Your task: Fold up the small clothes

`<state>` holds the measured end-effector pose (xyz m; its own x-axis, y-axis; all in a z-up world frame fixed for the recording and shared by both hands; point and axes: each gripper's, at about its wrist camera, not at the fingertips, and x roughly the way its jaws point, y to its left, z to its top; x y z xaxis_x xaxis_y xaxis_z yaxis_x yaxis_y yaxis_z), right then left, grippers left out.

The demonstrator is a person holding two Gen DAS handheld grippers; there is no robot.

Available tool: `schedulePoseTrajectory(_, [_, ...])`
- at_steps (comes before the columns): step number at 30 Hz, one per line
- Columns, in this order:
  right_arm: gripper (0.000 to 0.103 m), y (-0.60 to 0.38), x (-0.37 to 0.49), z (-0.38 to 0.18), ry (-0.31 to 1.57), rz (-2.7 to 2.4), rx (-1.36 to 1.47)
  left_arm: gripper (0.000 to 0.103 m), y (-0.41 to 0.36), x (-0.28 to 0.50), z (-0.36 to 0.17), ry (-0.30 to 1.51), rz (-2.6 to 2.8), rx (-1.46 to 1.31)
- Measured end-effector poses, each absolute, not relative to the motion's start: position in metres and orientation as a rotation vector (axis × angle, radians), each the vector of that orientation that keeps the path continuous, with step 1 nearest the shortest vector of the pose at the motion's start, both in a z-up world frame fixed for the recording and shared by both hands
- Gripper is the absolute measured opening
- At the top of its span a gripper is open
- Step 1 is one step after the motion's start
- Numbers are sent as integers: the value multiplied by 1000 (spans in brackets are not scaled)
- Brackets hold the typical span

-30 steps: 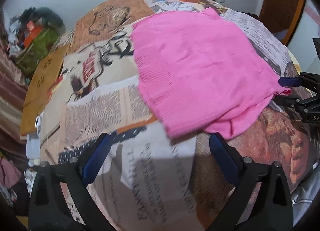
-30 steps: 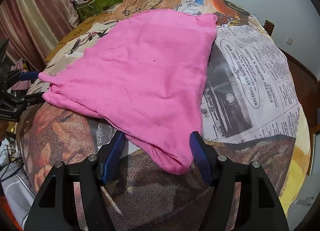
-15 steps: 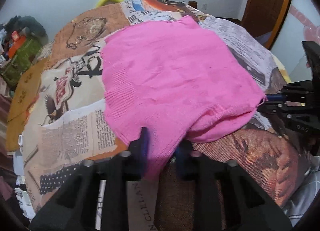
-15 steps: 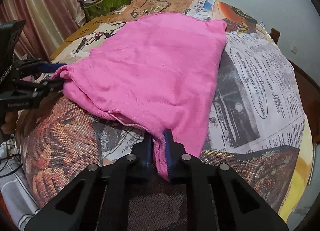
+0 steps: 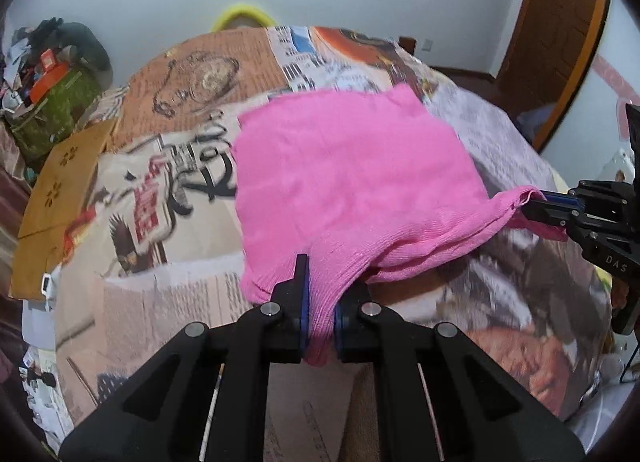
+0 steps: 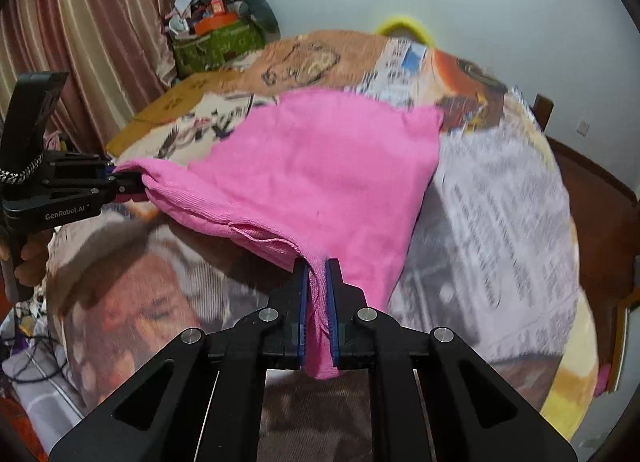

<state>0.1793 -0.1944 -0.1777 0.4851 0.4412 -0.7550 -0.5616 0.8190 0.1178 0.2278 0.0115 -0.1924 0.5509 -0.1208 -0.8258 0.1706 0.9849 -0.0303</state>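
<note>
Both near corners of pink knit garment (image 5: 352, 181) pinched: left gripper (image 5: 319, 310) closing, right gripper (image 6: 317, 302) clamped, ready for folding over.

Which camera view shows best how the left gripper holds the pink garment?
The left wrist view: the left gripper is seen from close behind, its jaws closing on a corner of the pink garment pinched between them. The right wrist view shows it only small, from the side at the left edge, with cloth at its tip.
</note>
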Motion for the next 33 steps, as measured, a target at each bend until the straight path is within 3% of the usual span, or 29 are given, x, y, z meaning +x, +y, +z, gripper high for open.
schedulePoseTrajectory(14, [6, -176, 266, -144, 740, 571, -199, 9, 37, 334, -170, 957, -145, -74])
schedulePoseTrajectory(29, [6, -159, 379, -195, 860, 501, -196, 9, 48, 450, -237, 1096, -134, -111])
schedulePoseTrajectory(31, [6, -162, 388, -201, 856, 467, -188, 23, 51, 455, -241, 1089, -112, -105])
schedulePoseTrajectory(33, [10, -167, 391, -202, 845, 449, -160, 45, 56, 457, -239, 1054, -78, -87])
